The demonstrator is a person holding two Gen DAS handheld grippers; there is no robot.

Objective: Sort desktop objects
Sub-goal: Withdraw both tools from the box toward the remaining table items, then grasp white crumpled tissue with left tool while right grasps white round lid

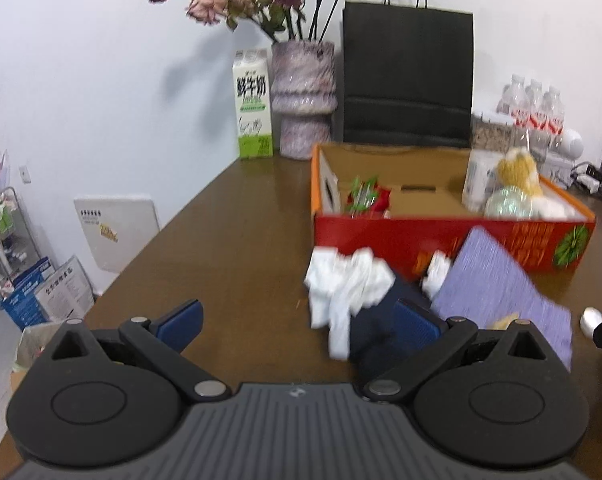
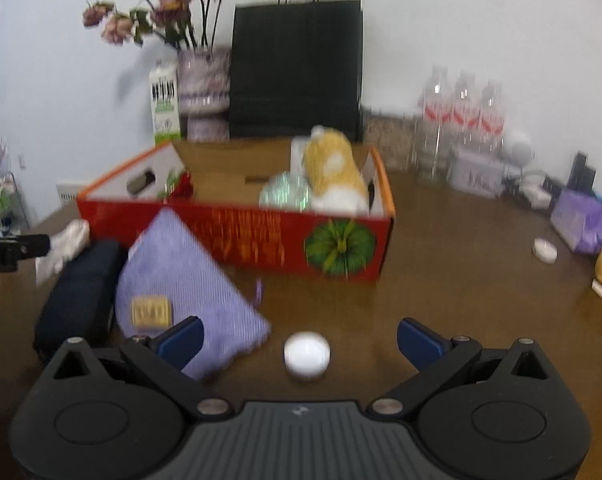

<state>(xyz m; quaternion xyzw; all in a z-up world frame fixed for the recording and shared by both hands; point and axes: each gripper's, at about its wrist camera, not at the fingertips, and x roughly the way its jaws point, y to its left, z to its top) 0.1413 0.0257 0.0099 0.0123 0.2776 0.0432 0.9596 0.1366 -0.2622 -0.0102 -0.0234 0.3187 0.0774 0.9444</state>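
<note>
Dark brown wooden table (image 2: 441,280), open red cardboard box (image 2: 261,240) lay mid-table, purple knitted pouch (image 2: 181,280), navy fabric case (image 2: 81,288) and crumpled white cloth (image 1: 345,284) near it, small white ball (image 2: 306,354) nearest, black paper bag (image 2: 297,68), marbled purple vase (image 1: 303,100) and milk carton (image 1: 254,104) stood far.

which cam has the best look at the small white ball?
Right wrist: the white ball sits whole on the table, centred between the open right gripper fingers. Left wrist catches only a cut-off sliver at its right edge.
</note>
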